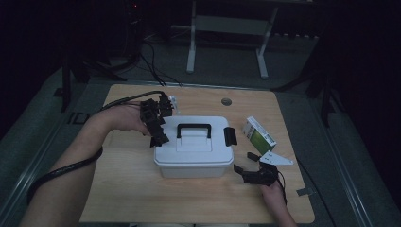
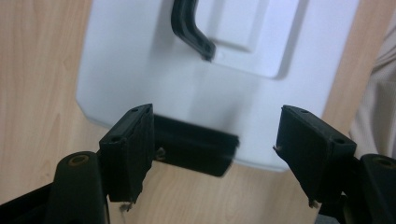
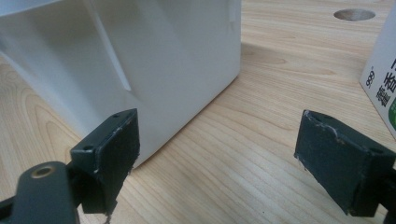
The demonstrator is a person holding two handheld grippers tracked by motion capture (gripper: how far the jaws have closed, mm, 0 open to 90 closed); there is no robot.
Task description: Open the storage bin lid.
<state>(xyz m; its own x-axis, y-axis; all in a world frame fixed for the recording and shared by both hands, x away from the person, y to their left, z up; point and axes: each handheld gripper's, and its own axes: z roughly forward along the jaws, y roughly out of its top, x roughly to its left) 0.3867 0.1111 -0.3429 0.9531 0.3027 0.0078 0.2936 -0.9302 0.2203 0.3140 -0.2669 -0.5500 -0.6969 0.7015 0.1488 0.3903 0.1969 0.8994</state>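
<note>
A white plastic box with a black handle stands in the middle of the wooden table. My left gripper is open at the box's left end. In the left gripper view its jaws straddle the black side latch without touching it, with the lid and handle beyond. My right gripper is open low by the box's front right corner. The right gripper view has the white wall close to the left jaw and bare wood between the jaws.
A green and white carton lies right of the box, and its edge stands beside my right jaw. A second black latch is on the box's right end. A round hole sits in the tabletop behind the box. Dark floor and a metal frame lie beyond.
</note>
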